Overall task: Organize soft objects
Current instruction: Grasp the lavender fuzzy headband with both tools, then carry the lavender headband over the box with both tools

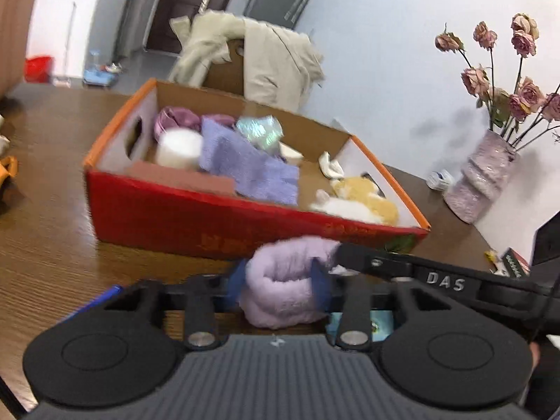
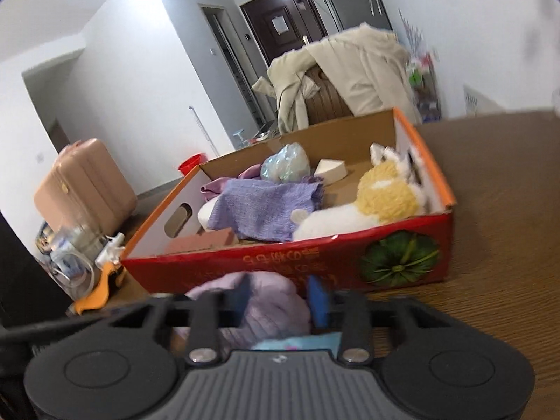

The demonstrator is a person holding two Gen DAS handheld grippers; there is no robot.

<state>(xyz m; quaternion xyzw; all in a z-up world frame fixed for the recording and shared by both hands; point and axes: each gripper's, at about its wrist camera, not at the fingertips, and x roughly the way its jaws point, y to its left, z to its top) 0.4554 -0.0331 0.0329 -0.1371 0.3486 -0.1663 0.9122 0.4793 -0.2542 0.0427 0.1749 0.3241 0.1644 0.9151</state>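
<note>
Both the left claw (image 1: 278, 285) and the right claw (image 2: 280, 302) are clamped on one lilac towel (image 1: 283, 280), just before the red box (image 1: 224, 220) on a wooden table (image 1: 45, 245). Behind: a draped chair (image 1: 259, 59), white walls, a dark door (image 2: 280, 31).

Lilac fluffy roll (image 1: 280, 290): underside hidden behind the left gripper (image 1: 278, 285) body. Blue card (image 2: 297, 343) under the right gripper (image 2: 280, 301) mostly covered. Box lettering (image 2: 280, 255) ahead too blurred to read.
</note>
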